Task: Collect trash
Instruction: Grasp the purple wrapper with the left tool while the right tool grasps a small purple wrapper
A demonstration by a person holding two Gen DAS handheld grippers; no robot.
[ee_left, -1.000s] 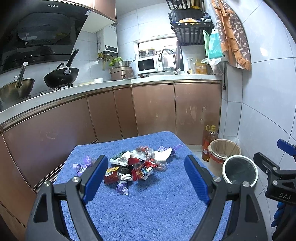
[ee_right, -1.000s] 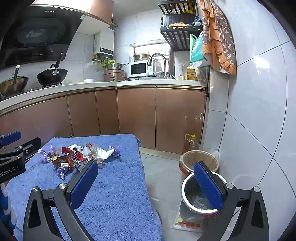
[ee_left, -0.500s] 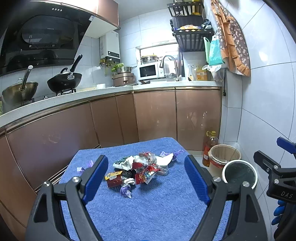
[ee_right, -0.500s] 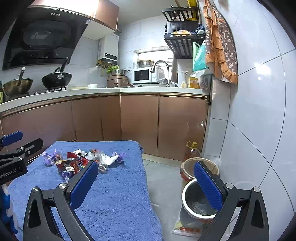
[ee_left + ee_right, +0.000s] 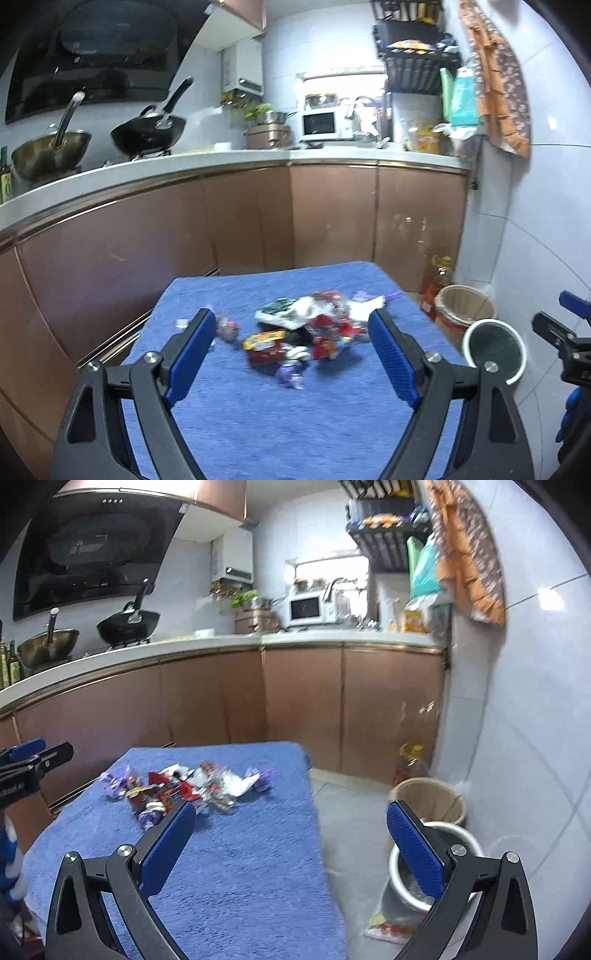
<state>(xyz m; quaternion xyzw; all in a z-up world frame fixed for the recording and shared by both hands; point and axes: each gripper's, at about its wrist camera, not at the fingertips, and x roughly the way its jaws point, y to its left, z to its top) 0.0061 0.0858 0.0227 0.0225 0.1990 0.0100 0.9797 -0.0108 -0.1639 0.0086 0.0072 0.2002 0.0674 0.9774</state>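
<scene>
**Both grippers spread wide, trash pile untouched on the blue cloth**

Left gripper (image 5: 291,343): I see its jaws wide apart, nothing between the blue pads. It hangs above the near part of the blue towel-covered table (image 5: 258,424), pointed at the trash. The view is motion-blurred, so wrapper detail is soft.

Right gripper (image 5: 291,843): also spread wide and carrying nothing. Its left finger sits over the table's right part, its right finger over the floor at the bins.

Trash pile (image 5: 306,328): loose heap of crumpled wrappers around the middle of the cloth, toward the far half. I can make out red packets, a yellow-and-red one on the left side, a white sheet at the back, and purple bits at the front and at the edges. One small purple wrapper (image 5: 226,328) lies a little apart on the left, just beside the left gripper's left fingertip in the view. Nothing in the pile touches either gripper.

White-rimmed bin (image 5: 436,864): on the floor right of the table, near the tiled wall. There's something crumpled inside; I can't tell what. Tan basket bin (image 5: 428,799) sits just behind it, with an oil bottle (image 5: 408,762) behind that, against the cabinets.

From the left camera the right gripper's body shows at the frame's right edge, beside the white-rimmed bin.
</scene>
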